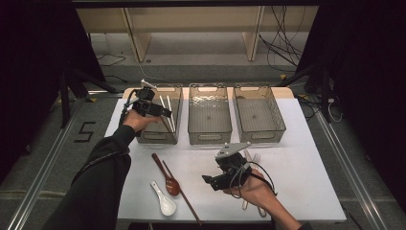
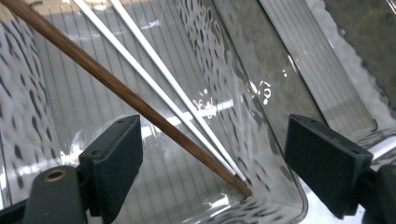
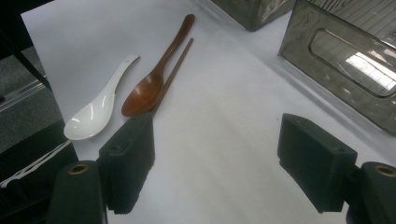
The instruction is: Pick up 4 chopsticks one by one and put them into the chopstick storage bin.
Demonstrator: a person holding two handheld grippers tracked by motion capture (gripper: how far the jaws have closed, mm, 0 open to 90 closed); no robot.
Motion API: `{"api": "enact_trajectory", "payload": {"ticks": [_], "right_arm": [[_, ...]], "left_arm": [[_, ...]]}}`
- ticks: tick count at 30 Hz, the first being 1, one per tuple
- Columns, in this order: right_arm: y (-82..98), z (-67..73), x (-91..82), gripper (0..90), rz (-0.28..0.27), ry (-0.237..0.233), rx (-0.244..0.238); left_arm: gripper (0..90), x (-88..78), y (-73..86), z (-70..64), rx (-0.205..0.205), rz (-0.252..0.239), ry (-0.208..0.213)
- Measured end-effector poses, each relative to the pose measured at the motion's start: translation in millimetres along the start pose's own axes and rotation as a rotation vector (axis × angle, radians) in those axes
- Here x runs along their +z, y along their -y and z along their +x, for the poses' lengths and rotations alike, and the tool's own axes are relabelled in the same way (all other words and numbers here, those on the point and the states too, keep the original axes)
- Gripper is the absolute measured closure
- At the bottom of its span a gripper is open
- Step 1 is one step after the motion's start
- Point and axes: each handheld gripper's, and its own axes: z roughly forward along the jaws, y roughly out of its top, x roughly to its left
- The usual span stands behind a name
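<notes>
Sorting cutlery into bins, by the look of it: left gripper [image 1: 165, 113] wide open over left bin [image 1: 158, 136] at table's far-left, holding nothing. Brown chopstick [image 2: 126, 95] leaning inside beside two white chopsticks [image 2: 159, 84], tip in bin's corner, between the jaws but untouched. Best lifted straight up to clear the sticks. Right gripper [image 1: 207, 181] wide, empty, near front edge. Remaining chopstick [image 3: 172, 77], wooden spoon [image 3: 156, 77], white spoon [image 3: 95, 112] just beyond its left jaw.
</notes>
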Motion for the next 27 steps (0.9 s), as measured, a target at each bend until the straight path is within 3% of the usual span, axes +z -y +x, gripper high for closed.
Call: {"api": "enact_trajectory", "payload": {"ticks": [3, 10, 20, 27], "right_arm": [[-0.1, -0.1, 0.2, 28.3, 0.0, 0.0, -0.001], [-0.3, -0.4, -0.1, 28.3, 0.0, 0.001, 0.002], [-0.4, 1.2, 1.5, 28.3, 0.008, 0.0, 0.001], [-0.9, 4.8, 4.3, 28.3, 0.023, 0.001, -0.001]], "left_arm": [[19.3, -2.8, 0.6, 3.5, -0.003, 0.016, -0.004], [19.4, -12.1, 4.0, 5.0, -0.027, -0.032, 0.019], [18.5, -43.2, 20.6, -3.3, -0.039, -0.161, 0.122], [17.4, -71.2, 43.5, -15.8, 0.004, -0.238, 0.155]]}}
